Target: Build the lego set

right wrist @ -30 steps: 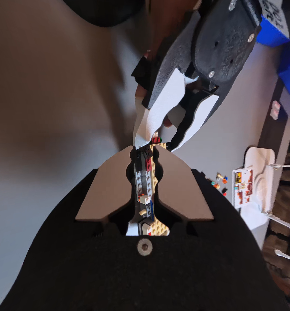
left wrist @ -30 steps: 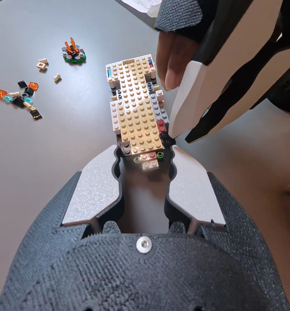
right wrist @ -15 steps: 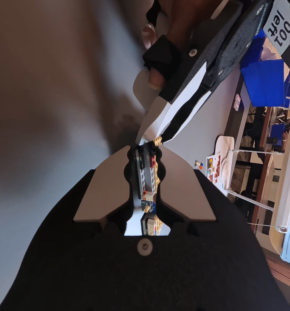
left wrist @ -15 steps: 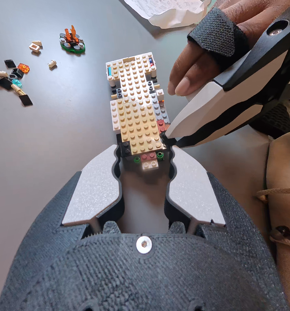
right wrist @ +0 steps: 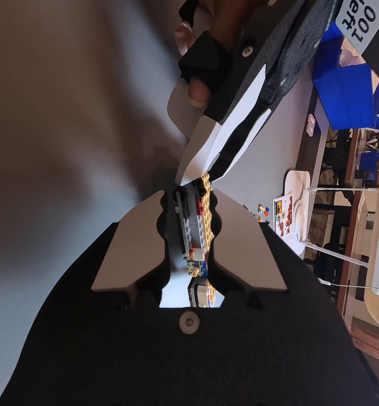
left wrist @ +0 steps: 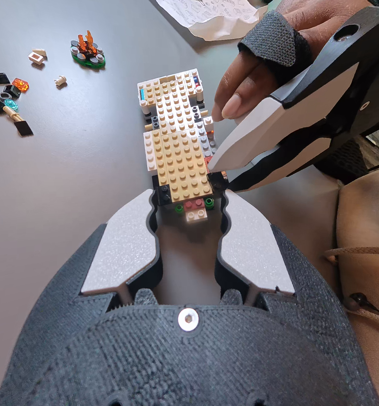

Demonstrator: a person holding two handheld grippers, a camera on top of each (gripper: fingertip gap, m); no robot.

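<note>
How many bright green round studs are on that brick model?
2. Both sit at the brick model's near end: one green stud left of the pink plate, the other green stud right. Others may be hidden.

The right gripper (left wrist: 222, 175) has rolled from steep to nearly level at the brick model's (left wrist: 179, 153) right edge, its fingers spreading wider beside a small black brick (left wrist: 217, 181). The loose pieces (left wrist: 8, 96) now appear farther left.

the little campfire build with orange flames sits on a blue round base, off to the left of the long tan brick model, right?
Not quite: the campfire build sits on a green round base, not blue, as the left wrist view shows. The rest holds: orange flames, left of the long tan brick model.
</note>
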